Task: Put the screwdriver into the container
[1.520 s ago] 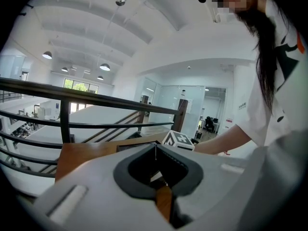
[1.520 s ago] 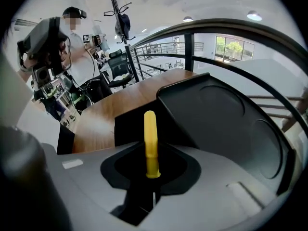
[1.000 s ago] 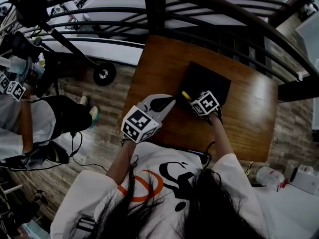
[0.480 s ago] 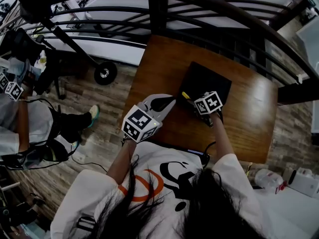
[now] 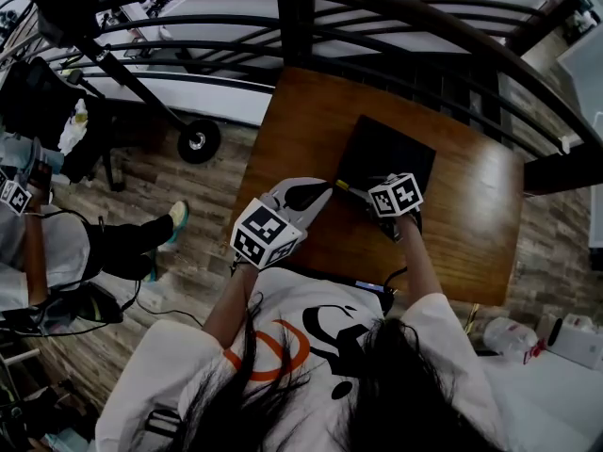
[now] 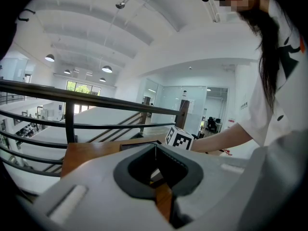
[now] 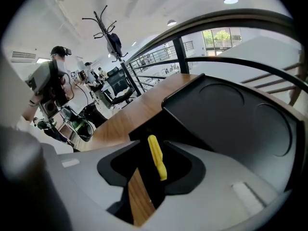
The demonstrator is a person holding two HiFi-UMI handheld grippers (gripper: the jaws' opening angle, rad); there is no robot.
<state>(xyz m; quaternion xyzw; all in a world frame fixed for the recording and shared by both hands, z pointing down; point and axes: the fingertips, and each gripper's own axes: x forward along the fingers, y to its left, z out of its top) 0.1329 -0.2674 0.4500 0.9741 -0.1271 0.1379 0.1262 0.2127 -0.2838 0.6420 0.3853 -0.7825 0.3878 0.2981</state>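
Left gripper (image 6: 155, 149): jaws closed together on nothing, parked beside the work, clear of it. Right gripper (image 7: 152, 150): jaws have just been opening and stand wide. The yellow screwdriver (image 7: 157, 158) lies loose between them, evidently released at the near rim of the black container (image 7: 231, 114) on the wooden table (image 5: 471, 215).

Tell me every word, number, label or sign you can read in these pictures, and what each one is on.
No text here can be read as words or numbers.
Left marker cube: black-and-white square code, no letters.
Right marker cube: black-and-white square code, no letters.
Shirt print: orange and black shapes, not legible as words.
Wall sign: too small to read.
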